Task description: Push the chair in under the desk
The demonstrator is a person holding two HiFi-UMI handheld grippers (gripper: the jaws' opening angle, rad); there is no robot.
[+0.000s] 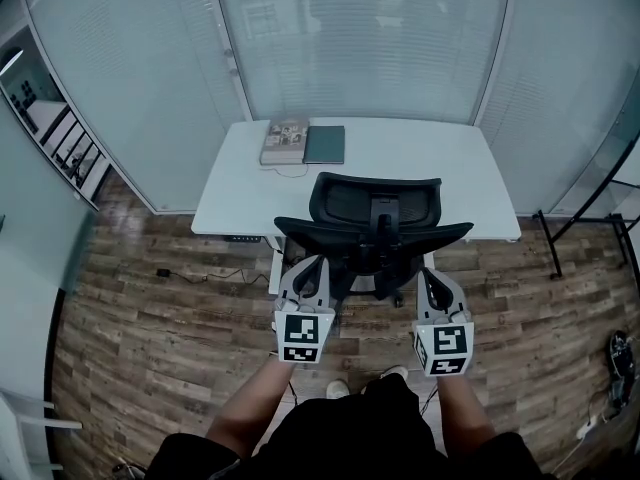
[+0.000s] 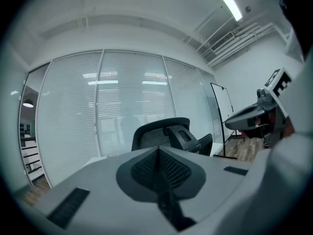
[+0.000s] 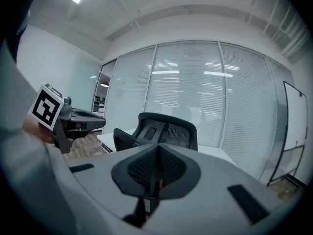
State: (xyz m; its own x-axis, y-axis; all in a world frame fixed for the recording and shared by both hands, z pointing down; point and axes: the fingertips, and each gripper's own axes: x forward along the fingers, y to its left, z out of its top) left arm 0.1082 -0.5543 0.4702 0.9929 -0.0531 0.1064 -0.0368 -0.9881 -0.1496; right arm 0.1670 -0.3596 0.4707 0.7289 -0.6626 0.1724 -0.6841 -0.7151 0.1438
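Note:
A black mesh office chair (image 1: 375,218) stands at the front edge of the white desk (image 1: 450,168), its back toward me. My left gripper (image 1: 312,264) is low at the left side of the chair back, and my right gripper (image 1: 430,274) is at the right side. Both are shut with nothing between the jaws. In the left gripper view the closed jaws (image 2: 158,153) point at the chair (image 2: 161,133) a short way ahead. The right gripper view shows the same: shut jaws (image 3: 157,151) with the chair (image 3: 166,129) beyond. I cannot tell whether either gripper touches the chair.
A book (image 1: 285,140) and a dark notebook (image 1: 324,144) lie at the desk's far edge. Glass walls with blinds enclose the room. A metal stand's legs (image 1: 580,230) are at the right, a cable (image 1: 190,273) lies on the wood floor at the left.

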